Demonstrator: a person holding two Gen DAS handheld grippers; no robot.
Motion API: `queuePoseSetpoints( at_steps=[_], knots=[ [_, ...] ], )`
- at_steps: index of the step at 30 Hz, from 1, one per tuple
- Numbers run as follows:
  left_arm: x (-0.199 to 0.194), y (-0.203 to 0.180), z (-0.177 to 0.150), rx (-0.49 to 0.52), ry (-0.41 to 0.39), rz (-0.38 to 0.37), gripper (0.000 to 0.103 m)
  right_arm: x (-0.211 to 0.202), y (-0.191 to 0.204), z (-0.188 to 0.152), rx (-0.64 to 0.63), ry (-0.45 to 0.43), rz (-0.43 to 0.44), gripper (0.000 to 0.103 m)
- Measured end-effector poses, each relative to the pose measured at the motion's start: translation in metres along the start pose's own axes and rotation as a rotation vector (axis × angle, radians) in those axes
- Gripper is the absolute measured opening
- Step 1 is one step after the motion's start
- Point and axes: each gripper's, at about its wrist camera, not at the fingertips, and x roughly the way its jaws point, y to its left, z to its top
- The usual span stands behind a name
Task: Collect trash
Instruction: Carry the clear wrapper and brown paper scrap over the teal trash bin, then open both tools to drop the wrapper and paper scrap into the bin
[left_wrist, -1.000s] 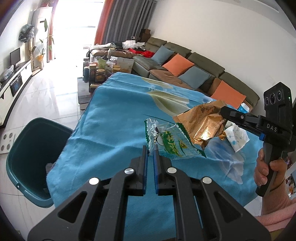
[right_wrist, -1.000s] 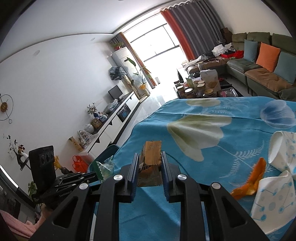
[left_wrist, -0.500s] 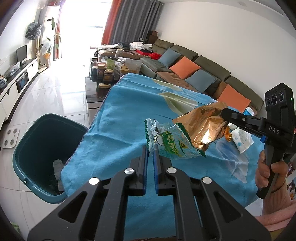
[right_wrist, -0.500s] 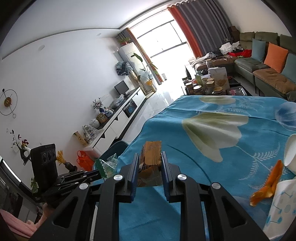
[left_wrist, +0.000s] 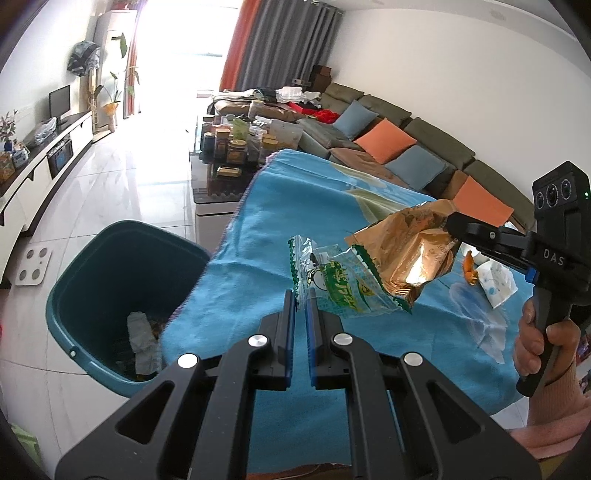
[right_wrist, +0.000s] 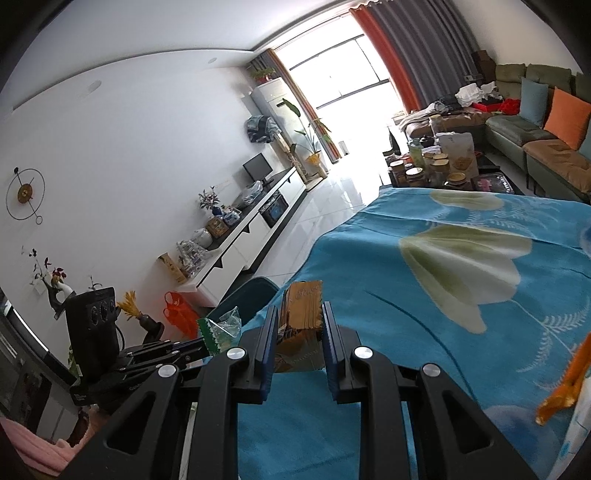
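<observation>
Both claws loaded. Left gripper (left_wrist: 300, 300) is pinched nearly closed on the clear green-print wrapper (left_wrist: 340, 286), which hangs above the blue tablecloth (left_wrist: 280, 206) at frame centre. Right gripper (right_wrist: 299, 332) is clamped on the crumpled gold foil bag (left_wrist: 406, 254); from its own camera the bag (right_wrist: 301, 332) fills the gap between the pads.

Teal bin (left_wrist: 92, 258) sits on the floor at lower left of the left view, just beside the table edge, some trash already inside.

Judgement: this is the carry-to-bin step. To do it well:
- bring each claw over the bin opening, clear of the cloth edge, before opening
- go low, since light film may drift or cling to the pads
- release one at a time so the bags don't tangle

Orange scrap (left_wrist: 468, 266) and white patterned tissue (left_wrist: 496, 282) at right of frame are not yet collected.
</observation>
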Motion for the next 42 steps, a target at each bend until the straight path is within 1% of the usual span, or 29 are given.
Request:
queuePoseSetpoints(
  at_steps=[18,28,40,42],
  knots=[
    [-0.019,0.037,-0.001,-0.049,-0.031,0.086,0.006,0.039,0.025,0.01,-0.052,0.047,0.064,0.021],
    [-0.03,0.061,-0.003,-0.085,-0.044,0.147,0.006,0.064,0.044,0.013,-0.087,0.079,0.093,0.021],
    [-0.039,0.092,-0.011,-0.135,-0.043,0.219,0.006,0.101,0.065,0.015,-0.115,0.132,0.106,0.021],
    [-0.037,0.1,-0.008,-0.144,-0.04,0.231,0.006,0.107,0.067,0.016,-0.117,0.138,0.102,0.021]
  ],
)
